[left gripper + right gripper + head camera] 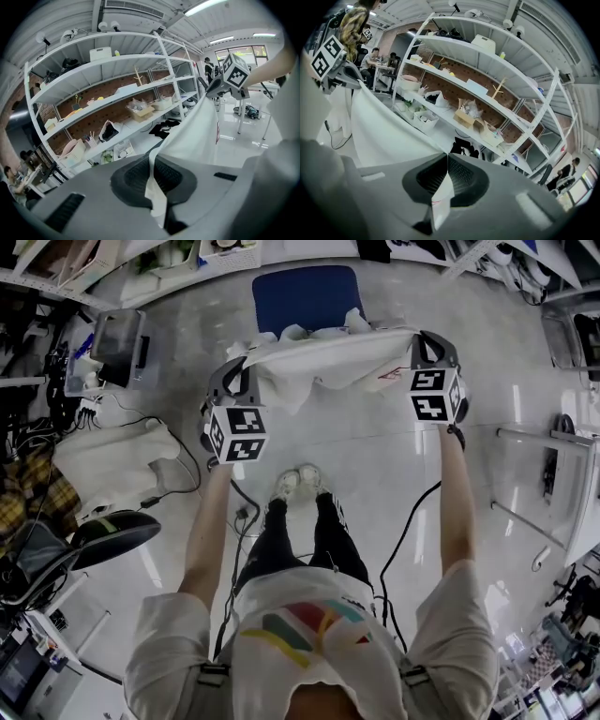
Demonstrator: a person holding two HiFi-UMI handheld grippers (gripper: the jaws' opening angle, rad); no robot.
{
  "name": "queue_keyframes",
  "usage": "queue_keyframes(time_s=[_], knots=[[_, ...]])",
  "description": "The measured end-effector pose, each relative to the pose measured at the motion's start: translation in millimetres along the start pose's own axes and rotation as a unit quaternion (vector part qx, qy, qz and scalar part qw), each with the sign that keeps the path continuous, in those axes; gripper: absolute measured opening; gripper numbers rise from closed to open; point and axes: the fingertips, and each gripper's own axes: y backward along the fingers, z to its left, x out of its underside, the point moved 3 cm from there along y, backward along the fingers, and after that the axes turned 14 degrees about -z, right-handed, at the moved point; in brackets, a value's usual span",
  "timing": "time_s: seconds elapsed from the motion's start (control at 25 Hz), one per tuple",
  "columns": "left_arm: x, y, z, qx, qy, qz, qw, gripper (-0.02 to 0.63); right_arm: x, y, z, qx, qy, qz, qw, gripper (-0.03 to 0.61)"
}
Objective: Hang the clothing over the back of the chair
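A white garment (323, 357) is stretched between my two grippers, above and in front of a blue chair (305, 296). My left gripper (246, 371) is shut on its left edge, and my right gripper (417, 348) is shut on its right edge. In the left gripper view the white cloth (197, 131) runs from the closed jaws toward the right gripper's marker cube (239, 71). From the right gripper view the same cloth (389, 131) leads to the left gripper's cube (328, 56). The chair's back is mostly hidden behind the hanging fabric.
Another white cloth (112, 460) lies on the floor at the left, beside cables and a clear bin (117, 343). A black office chair (84, 540) stands lower left. A long white shelving rack (117, 93) with boxes fills the background. A metal-legged table (553, 484) is at the right.
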Motion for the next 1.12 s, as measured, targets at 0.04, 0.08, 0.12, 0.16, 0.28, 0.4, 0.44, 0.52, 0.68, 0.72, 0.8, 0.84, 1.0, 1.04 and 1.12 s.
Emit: queue_keyframes(time_s=[0.04,0.08,0.12,0.16,0.28,0.4,0.44,0.52,0.68,0.72,0.8,0.84,1.0,1.04,1.12], knots=[[-0.2,1.3,-3.6,0.002,-0.001,0.001,1.0,0.015,1.1,-1.2,-2.1,0.001,-0.004,0.001,1.0,0.009],[-0.3,2.5,-7.3,0.004,-0.002,0.003,1.0,0.015,1.9,-3.0,-4.1,0.002,-0.005,0.001,1.0,0.009],[-0.2,3.3,-11.0,0.007,-0.003,0.004,1.0,0.015,2.6,-5.0,-6.1,0.002,-0.004,0.002,1.0,0.009],[-0.1,4.1,-14.6,0.009,-0.003,0.005,0.9999,0.015,3.3,-7.0,-7.9,0.002,-0.003,0.003,1.0,0.009],[1.9,5.7,-22.3,0.01,-0.002,0.008,0.9999,0.015,5.4,-10.4,-10.7,-0.001,0.005,0.005,1.0,0.009],[6.5,3.3,-23.1,0.009,-0.002,0.015,0.9998,0.015,7.9,-10.1,-8.5,-0.006,0.009,0.008,1.0,0.009],[8.3,1.5,-22.9,0.009,-0.003,0.018,0.9998,0.015,9.9,-9.3,-7.2,-0.008,0.01,0.008,1.0,0.009],[12.3,-2.3,-22.7,0.012,-0.006,0.022,0.9997,0.015,15.9,-6.4,-3.9,-0.016,0.013,0.01,1.0,0.011],[20.5,-5.5,-20.6,0.013,-0.009,0.027,0.9995,0.015,27.5,-0.3,6.6,-0.032,0.014,0.014,0.999,0.011],[22.2,-5.8,-20.8,0.013,-0.007,0.029,0.9995,0.015,30.1,0.5,8.7,-0.034,0.013,0.015,0.999,0.011],[24.5,-5.8,-22.6,0.013,-0.001,0.033,0.9994,0.015,34.8,1.4,11.7,-0.038,0.008,0.016,0.999,0.011],[25.2,-5.2,-23.9,0.013,0.002,0.035,0.9993,0.015,37.0,1.8,12.7,-0.04,0.004,0.017,0.999,0.012],[28.5,-3.7,-29.0,0.019,0.007,0.04,0.999,0.017,43.9,2.7,16.3,-0.049,-0.008,0.021,0.999,0.025],[29.3,-3.7,-29.7,0.02,0.008,0.041,0.9989,0.018,45.5,3.1,17.7,-0.052,-0.01,0.022,0.998,0.029],[30.7,-2.6,-29.8,0.019,0.01,0.042,0.9989,0.024,48.6,5.2,21.8,-0.057,-0.015,0.025,0.998,0.034]])
